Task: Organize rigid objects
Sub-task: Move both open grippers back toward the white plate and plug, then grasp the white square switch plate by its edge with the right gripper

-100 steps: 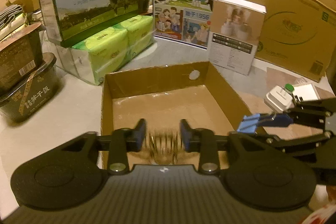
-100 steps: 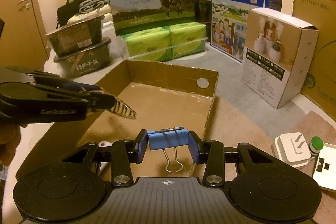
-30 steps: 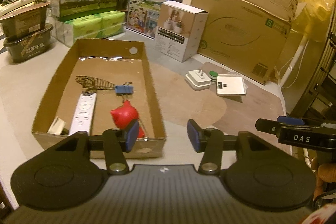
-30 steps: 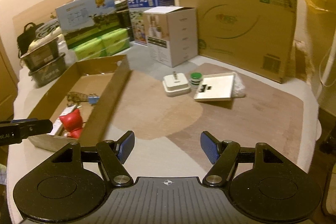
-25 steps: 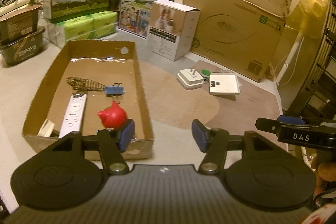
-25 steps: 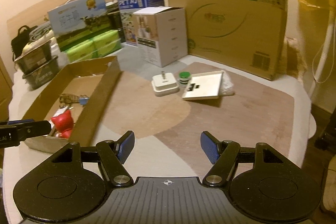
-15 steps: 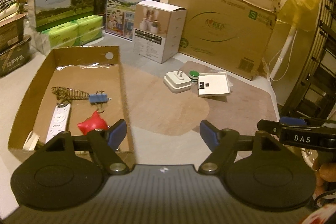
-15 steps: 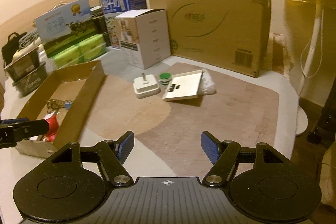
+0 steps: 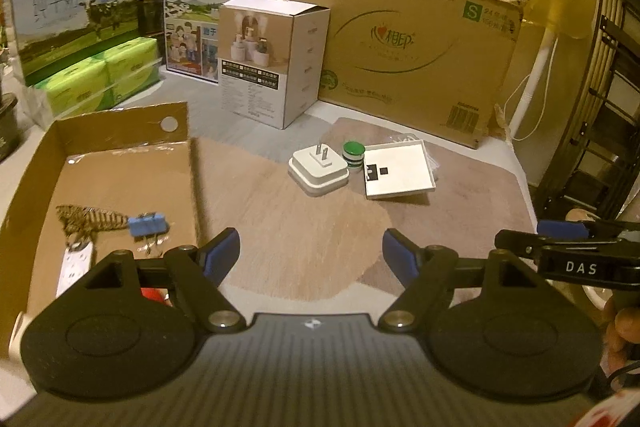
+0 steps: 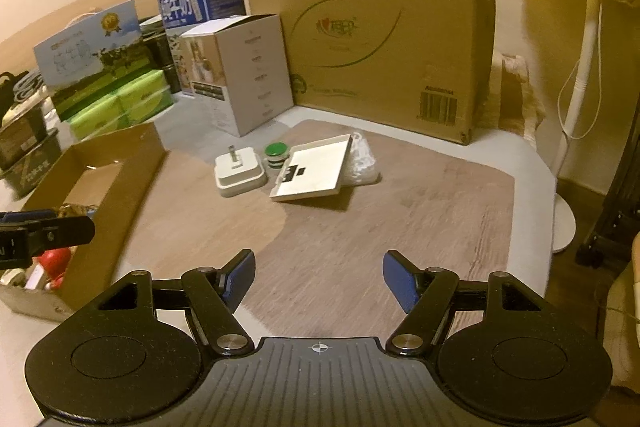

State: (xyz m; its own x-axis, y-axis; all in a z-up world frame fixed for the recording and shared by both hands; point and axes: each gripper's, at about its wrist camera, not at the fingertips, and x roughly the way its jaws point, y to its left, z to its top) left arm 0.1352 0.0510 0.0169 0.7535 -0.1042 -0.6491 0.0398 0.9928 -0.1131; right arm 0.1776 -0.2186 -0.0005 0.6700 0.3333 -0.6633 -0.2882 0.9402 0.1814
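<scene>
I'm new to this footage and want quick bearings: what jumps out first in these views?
Most striking is the shallow cardboard tray at left, already holding a blue binder clip, a white remote and a red toy. On the mat beside it a white plug adapter, a green-capped piece and a flat white box still lie loose. Both the left claw and right claw are open and empty.

We saw the binder clip (image 9: pixel 147 225) inside the cardboard tray (image 9: pixel 120 125), left of the plug adapter (image 9: pixel 319 171) on the surface (image 9: pixel 304 247).
</scene>
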